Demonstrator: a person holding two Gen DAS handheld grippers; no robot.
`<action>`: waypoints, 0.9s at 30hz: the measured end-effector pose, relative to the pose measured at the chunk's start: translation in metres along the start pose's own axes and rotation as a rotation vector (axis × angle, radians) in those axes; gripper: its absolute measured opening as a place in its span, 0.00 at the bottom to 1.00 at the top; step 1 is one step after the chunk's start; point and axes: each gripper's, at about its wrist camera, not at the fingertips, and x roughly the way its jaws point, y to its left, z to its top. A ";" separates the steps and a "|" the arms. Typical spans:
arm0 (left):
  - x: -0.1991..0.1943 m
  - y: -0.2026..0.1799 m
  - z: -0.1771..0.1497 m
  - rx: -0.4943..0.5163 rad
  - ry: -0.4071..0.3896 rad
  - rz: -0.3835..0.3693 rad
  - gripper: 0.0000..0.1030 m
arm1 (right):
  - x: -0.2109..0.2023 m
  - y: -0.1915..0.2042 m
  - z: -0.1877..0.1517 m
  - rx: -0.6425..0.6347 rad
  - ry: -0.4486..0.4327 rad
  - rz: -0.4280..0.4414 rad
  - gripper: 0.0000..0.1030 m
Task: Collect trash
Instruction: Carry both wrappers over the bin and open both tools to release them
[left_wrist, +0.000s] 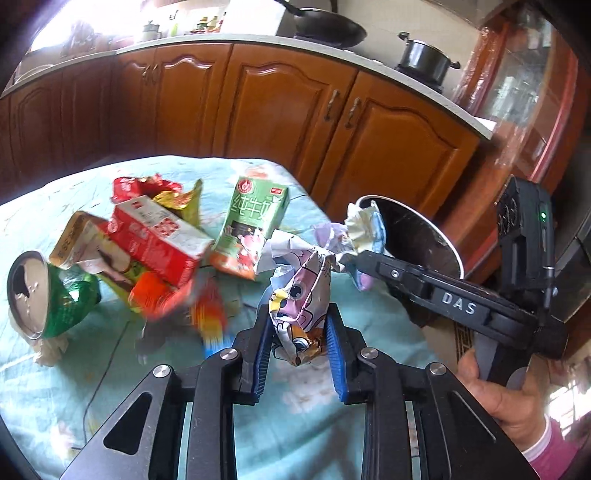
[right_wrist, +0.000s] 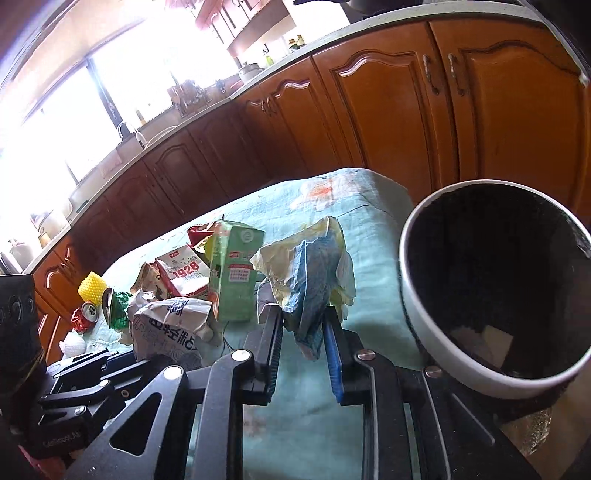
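My left gripper (left_wrist: 300, 317) is shut on a crumpled cartoon-print wrapper (left_wrist: 299, 295) and holds it above the table. My right gripper (right_wrist: 303, 314) is shut on a crumpled blue and cream wrapper (right_wrist: 310, 273); it also shows in the left wrist view (left_wrist: 364, 229), held near the rim of the trash bin (left_wrist: 417, 236). The bin (right_wrist: 413, 295) is white-rimmed with a black liner and stands just right of the table. A pile of trash lies on the table: a green milk carton (left_wrist: 255, 221), a red carton (left_wrist: 159, 236), a crushed green can (left_wrist: 44, 295).
The table has a light teal floral cloth (left_wrist: 314, 406). Wooden kitchen cabinets (left_wrist: 277, 103) run behind it, with a pot (left_wrist: 424, 55) on the stove. In the right wrist view a white paper bag (right_wrist: 173, 325), a yellow cup (right_wrist: 92, 288) and a red can (right_wrist: 85, 317) lie further left.
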 end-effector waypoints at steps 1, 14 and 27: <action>0.001 -0.003 0.001 0.007 0.002 -0.007 0.25 | -0.007 -0.005 -0.001 0.010 -0.006 -0.006 0.22; 0.032 -0.049 0.014 0.083 0.028 -0.056 0.26 | -0.073 -0.063 -0.006 0.105 -0.093 -0.119 0.22; 0.077 -0.088 0.044 0.147 0.070 -0.089 0.26 | -0.087 -0.093 0.004 0.122 -0.117 -0.185 0.22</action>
